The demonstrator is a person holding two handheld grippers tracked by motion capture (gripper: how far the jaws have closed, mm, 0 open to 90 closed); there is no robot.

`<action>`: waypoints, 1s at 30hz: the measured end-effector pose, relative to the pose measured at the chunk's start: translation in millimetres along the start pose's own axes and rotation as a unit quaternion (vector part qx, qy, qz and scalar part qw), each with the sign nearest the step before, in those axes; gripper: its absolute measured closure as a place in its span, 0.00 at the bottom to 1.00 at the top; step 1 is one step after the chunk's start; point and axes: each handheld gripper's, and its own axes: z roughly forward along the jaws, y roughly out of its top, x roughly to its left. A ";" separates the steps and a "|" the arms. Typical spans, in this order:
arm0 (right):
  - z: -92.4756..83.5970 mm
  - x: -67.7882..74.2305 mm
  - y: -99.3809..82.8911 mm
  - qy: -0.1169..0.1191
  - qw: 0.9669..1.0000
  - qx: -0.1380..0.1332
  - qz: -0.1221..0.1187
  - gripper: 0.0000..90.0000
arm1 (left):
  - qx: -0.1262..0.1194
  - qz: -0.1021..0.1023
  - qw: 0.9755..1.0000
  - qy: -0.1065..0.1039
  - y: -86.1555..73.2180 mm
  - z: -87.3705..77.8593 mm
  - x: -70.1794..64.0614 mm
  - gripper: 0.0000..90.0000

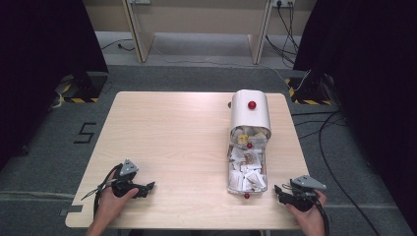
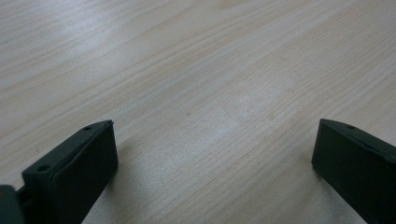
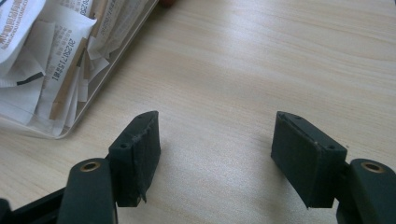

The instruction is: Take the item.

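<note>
**Both grippers idle at the near edge, packet drawer pulled out**

Nearest the person, at about seven o'clock on the table, the left gripper lies low on the wood in the person's left hand, jaws pointing toward three o'clock. In the left gripper view its jaws stand spread wide with nothing but bare woodgrain between them. At about five o'clock the right gripper rests in the right hand, jaws aimed toward nine or ten o'clock. In the right gripper view its jaws are likewise spread and hold nothing; the drawer's near corner lies just past the left jaw, not touching it.

That placement reads as a ready stance: each tool is parked at its own side, and the right one sits close to the work and is probably the one to reach in.

The drawer, a shallow clear tray, runs from five o'clock toward the middle right, pulled out toward the person so its contents are exposed. It is heaped with paper packets, white and tan. A small red knob marks its near end.

Farthest, at about two o'clock, stands the white cabinet the drawer belongs to, with a second red knob on it.

The print on the packets is too small to read, the lower layers are buried, and the cabinet's mouth hides whatever lies deeper inside. The left jaws' tips are cut off by the frame.
</note>
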 end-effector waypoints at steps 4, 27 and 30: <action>0.1 0.0 0.0 0.000 1.000 0.000 0.000 0.37 | 0.000 0.000 1.000 0.000 0.0 0.0 0.0 0.00; -10.8 4.7 7.8 0.005 1.000 -0.027 0.003 0.38 | 0.000 0.000 1.000 0.000 0.0 0.0 0.1 0.00; -14.7 6.3 10.7 0.005 0.999 -0.035 0.000 0.38 | 0.000 0.000 1.000 0.000 0.1 0.0 0.1 0.00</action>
